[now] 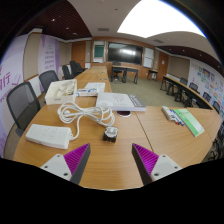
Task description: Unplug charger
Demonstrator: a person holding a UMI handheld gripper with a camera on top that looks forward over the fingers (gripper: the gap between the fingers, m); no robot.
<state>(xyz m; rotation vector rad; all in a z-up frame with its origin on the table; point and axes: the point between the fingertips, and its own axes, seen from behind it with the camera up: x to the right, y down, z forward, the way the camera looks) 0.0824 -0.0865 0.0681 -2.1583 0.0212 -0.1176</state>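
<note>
On the wooden table [120, 150], just ahead of the gripper [110, 160], the black charger [111, 131] is sitting near the coiled white cable [82, 115]. Whether the charger is seated in a socket or only lying on the surface cannot be told from this view. A white power strip [47, 135] is lying to the left of the charger, apart from it. Beyond are a white box [61, 92], a laptop [120, 101] and a green booklet [188, 121].

Tool state: fingers are standing wide apart, nothing between the pads [146, 157]; charger is lying beyond the fingertips, approx. centred on the gap.

Risks from here (judgement):
- Approach too low: fingertips are likely to strike the table before reaching the charger
- Grip closing on the cable instead of the charger body: pull loads the cord, not the plug
- Pull at an angle: base may lift or slide w/ the charger
- Coil lying close by: may snag and drag adjacent items
</note>
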